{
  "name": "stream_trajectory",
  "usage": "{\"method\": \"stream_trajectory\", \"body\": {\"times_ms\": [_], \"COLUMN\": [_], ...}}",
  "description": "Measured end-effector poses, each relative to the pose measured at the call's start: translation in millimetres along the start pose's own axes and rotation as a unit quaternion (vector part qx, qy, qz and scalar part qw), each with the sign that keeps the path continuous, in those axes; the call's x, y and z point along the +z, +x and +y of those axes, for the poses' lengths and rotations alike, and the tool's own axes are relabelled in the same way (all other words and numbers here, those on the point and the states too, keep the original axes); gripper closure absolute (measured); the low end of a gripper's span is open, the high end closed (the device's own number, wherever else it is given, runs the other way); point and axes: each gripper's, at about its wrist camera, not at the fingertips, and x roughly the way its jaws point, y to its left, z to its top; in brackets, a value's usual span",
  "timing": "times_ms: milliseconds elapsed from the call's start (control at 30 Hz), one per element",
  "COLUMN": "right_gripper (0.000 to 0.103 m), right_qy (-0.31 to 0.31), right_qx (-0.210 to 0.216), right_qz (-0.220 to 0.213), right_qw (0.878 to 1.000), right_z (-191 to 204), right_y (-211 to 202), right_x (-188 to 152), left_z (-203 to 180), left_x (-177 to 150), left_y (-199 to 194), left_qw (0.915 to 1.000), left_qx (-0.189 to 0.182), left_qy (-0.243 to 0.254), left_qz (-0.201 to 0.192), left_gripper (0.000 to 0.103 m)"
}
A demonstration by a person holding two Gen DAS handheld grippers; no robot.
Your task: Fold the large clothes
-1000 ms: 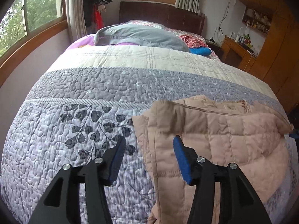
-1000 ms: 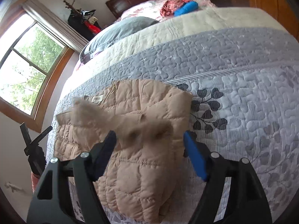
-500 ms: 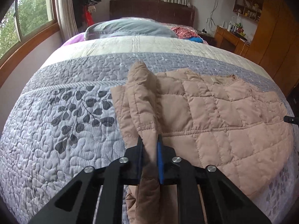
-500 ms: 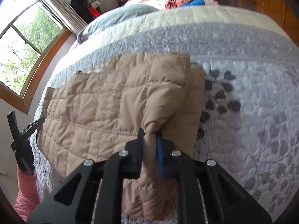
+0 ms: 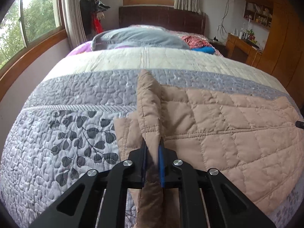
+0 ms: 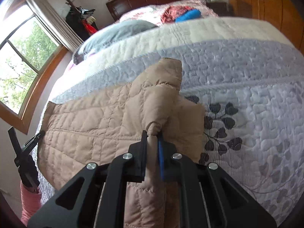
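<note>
A tan quilted puffer jacket (image 5: pixel 228 125) lies spread across the near part of the bed. My left gripper (image 5: pixel 153 148) is shut on a fold at the jacket's left edge, and the pinched fabric stands up in a ridge in front of it. In the right wrist view the same jacket (image 6: pixel 91 125) reaches to the left, and my right gripper (image 6: pixel 153 138) is shut on a bunched fold at its right edge. The left gripper's black frame (image 6: pixel 24 152), above a pink sleeve (image 6: pixel 30 201), shows at the jacket's far left end.
The bed carries a grey and cream quilt (image 5: pixel 76 98) with a dark leaf pattern. A grey pillow (image 5: pixel 136 38), red cloth and a blue item (image 5: pixel 206 49) lie near the headboard. Windows line the left wall; a wooden desk (image 5: pixel 241 47) and cabinets stand on the right.
Both grippers went from open above the jacket to shut on folds at its two ends within the first half second. Since then both have sunk and the views have shifted slightly.
</note>
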Motion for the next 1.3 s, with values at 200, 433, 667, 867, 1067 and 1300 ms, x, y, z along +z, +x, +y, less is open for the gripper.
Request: {"method": "stream_trajectory", "body": {"times_ms": [200, 433, 667, 867, 1067, 1300], "right_gripper": [0.090, 0.081, 0.081, 0.081, 0.082, 0.085], "right_qy": [0.019, -0.016, -0.050, -0.084, -0.098, -0.077], "right_qx": [0.000, -0.067, -0.047, -0.028, -0.049, -0.039], "right_qz": [0.029, 0.002, -0.030, 0.003, 0.032, 0.056], "right_qw": [0.999, 0.998, 0.997, 0.996, 0.993, 0.995], "right_z": [-16.6, 8.0, 57.1, 92.0, 96.4, 80.9], "right_y": [36.5, 7.9, -45.0, -38.0, -10.3, 21.2], "right_x": [-16.4, -21.2, -56.1, -100.3, -124.3, -128.5], "left_z": [-3.8, -8.9, -31.2, -68.6, -78.5, -69.7], "left_x": [-15.7, -13.9, -30.7, -61.9, -88.0, -104.0], "left_y": [25.1, -7.1, -77.2, -88.2, -60.0, -40.1], "left_qw": [0.9994, 0.9982, 0.9988, 0.9982, 0.9966, 0.9957], "left_qx": [0.011, 0.045, 0.021, -0.016, -0.016, -0.037], "left_qy": [0.032, 0.039, 0.032, 0.054, 0.080, 0.082], "left_qz": [0.012, 0.002, -0.030, -0.019, 0.013, 0.025], "left_gripper": [0.086, 0.077, 0.077, 0.077, 0.077, 0.076]}}
